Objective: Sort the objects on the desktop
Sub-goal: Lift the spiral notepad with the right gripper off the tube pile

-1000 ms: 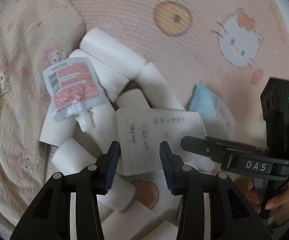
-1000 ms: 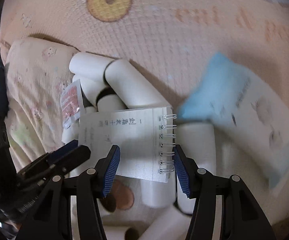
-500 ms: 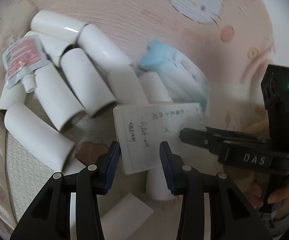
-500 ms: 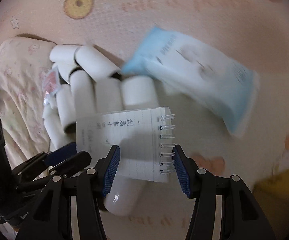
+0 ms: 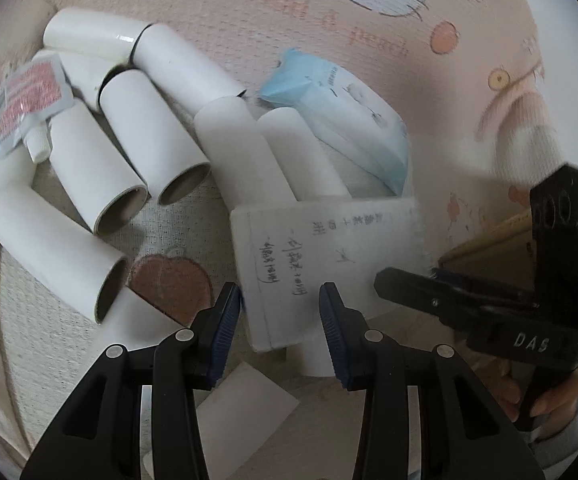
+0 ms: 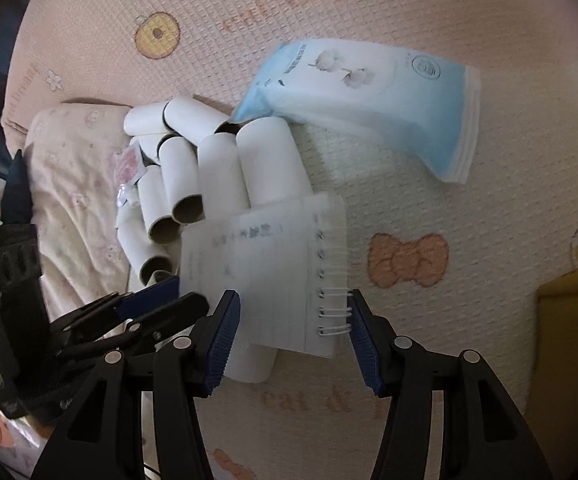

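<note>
Here, at far left, a red-and-white pouch (image 5: 29,100) lies half on the tubes (image 5: 89,168), its print too blurred to read; in the right wrist view it is a small red smear (image 6: 129,164) tucked behind them. The white tubes lie heaped on the mat (image 5: 249,12), some with open ends showing, several cut off under other things. The notepad (image 5: 325,256) is held above that heap and hides the tubes beneath it; its handwriting is soft and unreadable. The left gripper (image 5: 281,312) has its jaws pinching the notepad's plain edge, pads on either side of the paper. The right gripper (image 6: 293,332) has its jaws closed on the spiral-bound edge (image 6: 329,292), one pad against the wire coils. A blue tissue pack (image 6: 369,100) rests on the mat beyond the tubes, one corner overlapping them. At far right a yellow box (image 6: 569,340) is cut off by the frame, its shape unclear. A hand (image 5: 545,404) shows partly behind the right gripper's body.
</note>
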